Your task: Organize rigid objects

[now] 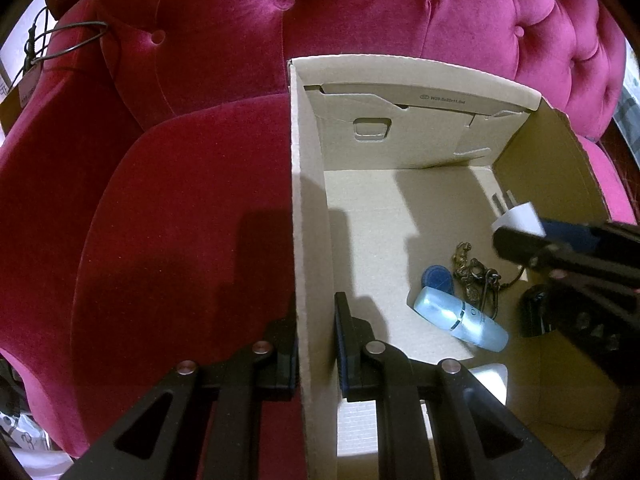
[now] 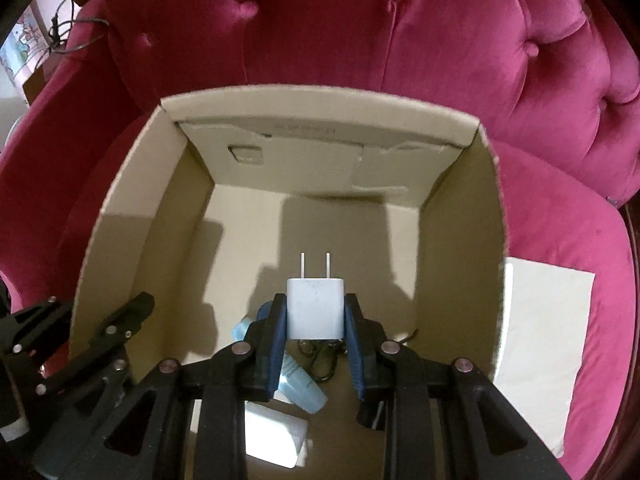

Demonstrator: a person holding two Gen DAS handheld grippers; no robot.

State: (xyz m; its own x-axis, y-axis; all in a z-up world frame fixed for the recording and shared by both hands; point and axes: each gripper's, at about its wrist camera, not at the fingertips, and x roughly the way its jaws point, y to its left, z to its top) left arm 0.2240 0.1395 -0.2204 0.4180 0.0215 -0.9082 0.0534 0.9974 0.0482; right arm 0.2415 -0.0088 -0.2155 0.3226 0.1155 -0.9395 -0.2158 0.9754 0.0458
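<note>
An open cardboard box (image 1: 400, 68) stands on a pink velvet armchair seat. My left gripper (image 1: 316, 336) is shut on the box's left wall, one finger outside and one inside. My right gripper (image 2: 316, 320) is shut on a white charger plug (image 2: 316, 312), prongs pointing away, and hangs low inside the box (image 2: 320, 108). In the left wrist view it enters from the right with the plug (image 1: 516, 218). On the box floor lie a light blue oblong device (image 1: 460, 316), a blue key fob (image 1: 438, 278) and a brass keychain (image 1: 472, 272).
A black object (image 1: 534, 312) and a white card (image 2: 276, 436) also lie near the box's near wall. A white sheet (image 2: 540, 360) rests on the seat right of the box. The tufted chair back (image 2: 440, 40) rises behind. My left gripper (image 2: 124, 328) shows at the box's left wall.
</note>
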